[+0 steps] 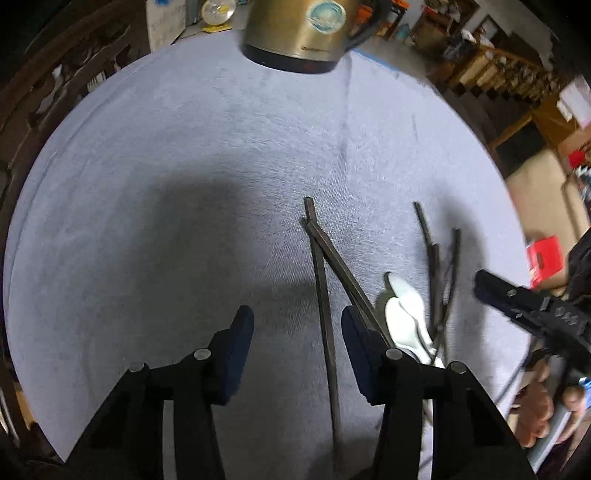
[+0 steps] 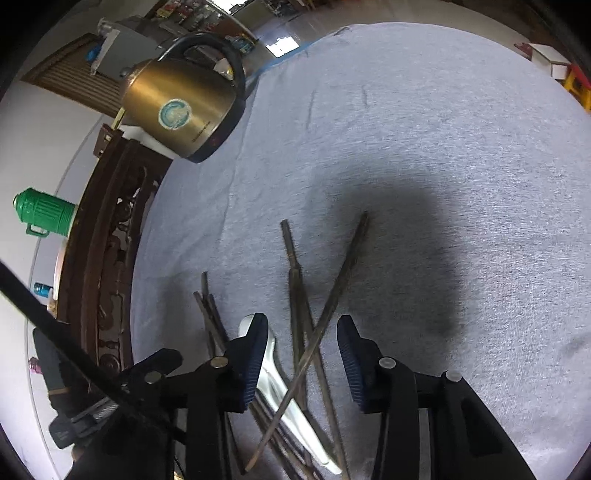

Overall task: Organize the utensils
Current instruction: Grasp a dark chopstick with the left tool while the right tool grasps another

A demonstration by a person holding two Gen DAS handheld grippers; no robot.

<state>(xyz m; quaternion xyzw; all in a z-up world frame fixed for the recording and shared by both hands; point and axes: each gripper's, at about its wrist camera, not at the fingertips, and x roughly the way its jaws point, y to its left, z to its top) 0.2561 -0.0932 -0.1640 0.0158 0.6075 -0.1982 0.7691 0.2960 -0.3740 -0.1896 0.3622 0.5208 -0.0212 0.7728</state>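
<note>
Table [image 1: 184, 166], grey cloth cover: loose pile of dark chopsticks [image 1: 325, 280] crossed over one another, with white spoons [image 1: 400, 310] lying among them, and a brass-coloured electric kettle [image 1: 306, 33] standing well apart at the far edge. Left claw [image 1: 297, 328]: jaws partly spread above the pile, one chopstick passing between them, pads not pressing it. Right claw [image 2: 303, 350]: jaws partly spread over crossed chopsticks and a spoon, nothing pinched.
</note>
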